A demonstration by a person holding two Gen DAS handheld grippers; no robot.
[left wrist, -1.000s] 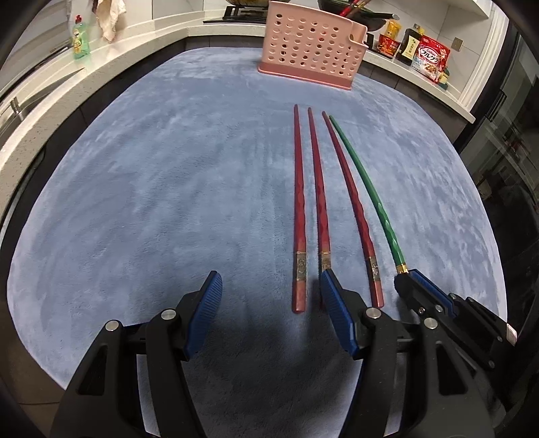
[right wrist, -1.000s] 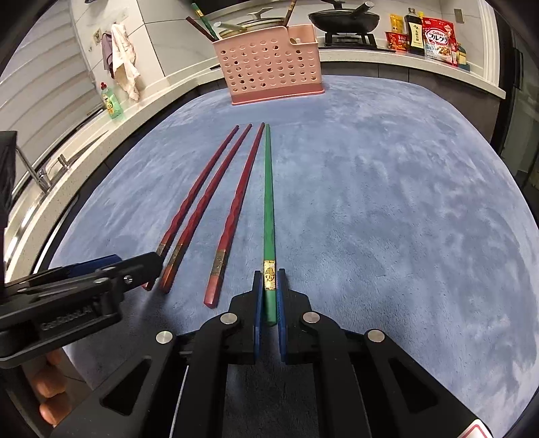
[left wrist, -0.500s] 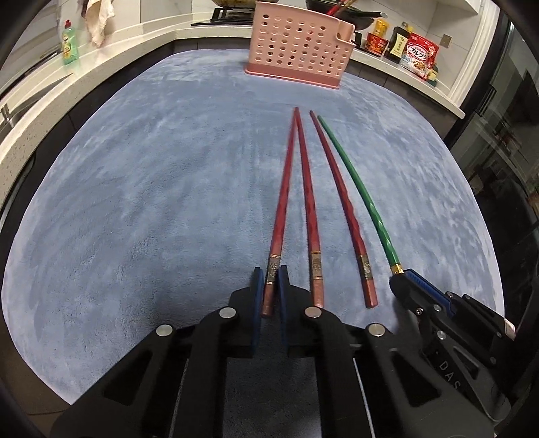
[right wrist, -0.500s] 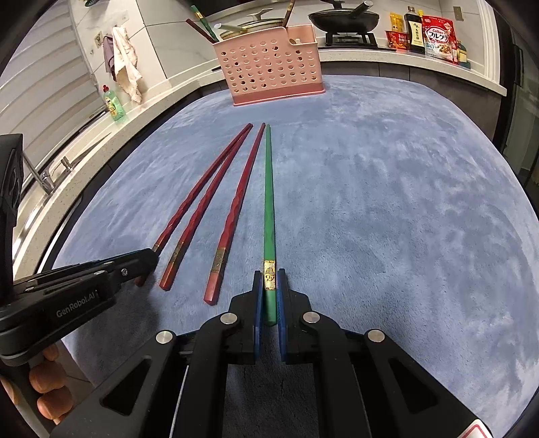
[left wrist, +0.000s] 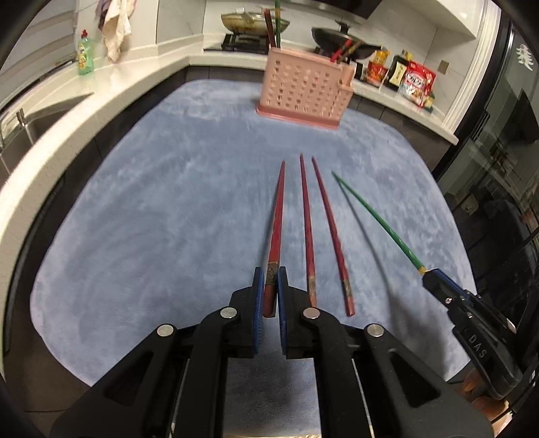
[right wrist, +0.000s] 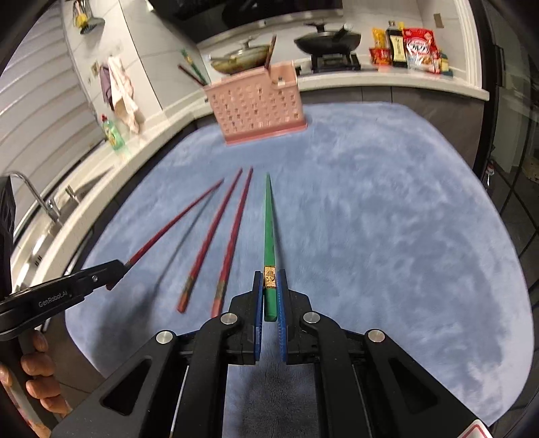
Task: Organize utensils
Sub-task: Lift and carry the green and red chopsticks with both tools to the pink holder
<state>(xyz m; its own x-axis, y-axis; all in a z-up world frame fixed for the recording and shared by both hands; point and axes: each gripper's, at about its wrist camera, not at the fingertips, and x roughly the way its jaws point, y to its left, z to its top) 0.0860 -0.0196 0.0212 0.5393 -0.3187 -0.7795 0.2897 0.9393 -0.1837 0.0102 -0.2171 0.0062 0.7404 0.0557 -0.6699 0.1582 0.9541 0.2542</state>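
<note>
Grippers first, nearest to us. We see the left gripper (left wrist: pixel 270 286) clamped tight on the thick butt end of a red chopstick (left wrist: pixel 277 215), blue pads pressing both sides just behind its gold band, and the stick angles clear of the blue mat (left wrist: pixel 151 236), with its shadow lying apart from it in the right wrist view. We see the right gripper (right wrist: pixel 269 289) likewise closed hard on the butt of the green chopstick (right wrist: pixel 269 232), pads meeting it at the gold band; that stick too is off the mat, a thin shadow running beside it in the left wrist view.

Between the two held sticks, we find two more red chopsticks (left wrist: pixel 307 232) lying flat on the mat, side by side, tips pointing toward the pink utensil basket (left wrist: pixel 303 91).

Farther on, the basket stands upright at the far edge of the mat. Red and green chopsticks (left wrist: pixel 273 23) stick up out of its left end, and a few more lean out of the small side compartment at its right end. Behind the basket we make out pans on a stove, and to its right packets and bottles on the counter. Well to its left stands a green bottle (left wrist: pixel 86 54).
</note>
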